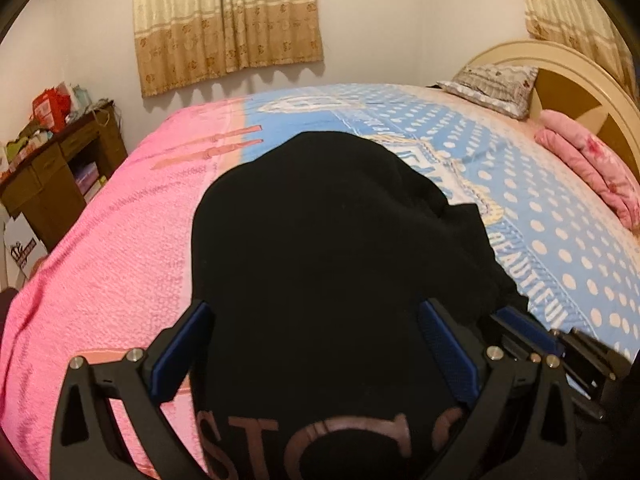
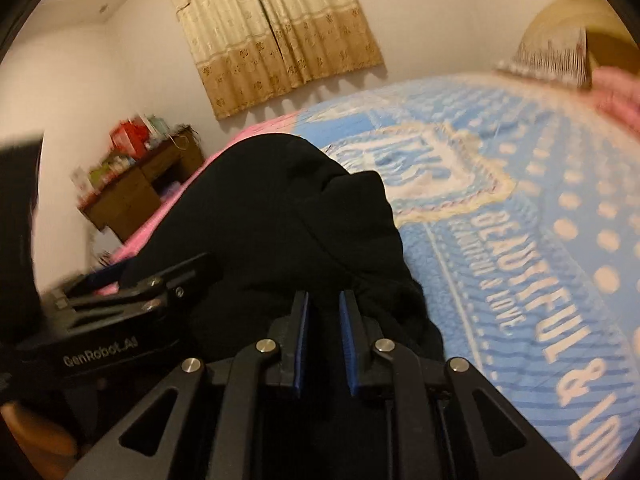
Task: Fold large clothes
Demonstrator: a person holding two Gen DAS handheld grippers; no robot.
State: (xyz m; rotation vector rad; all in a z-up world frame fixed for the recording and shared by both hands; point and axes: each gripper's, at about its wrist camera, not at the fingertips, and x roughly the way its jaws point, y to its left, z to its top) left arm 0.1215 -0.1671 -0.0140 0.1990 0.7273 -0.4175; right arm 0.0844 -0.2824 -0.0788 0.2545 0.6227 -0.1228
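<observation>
A black garment lay bunched on the bed. The left gripper gaped wide above its lettering, gripping nothing. Only the right view showed the right gripper narrowly parted over cloth; grip uncertain.

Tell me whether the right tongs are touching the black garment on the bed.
Cannot tell. In the right wrist view the right tongs are nearly closed over the black fabric garment, but dark cloth against dark cloth hides any contact or gap.
</observation>
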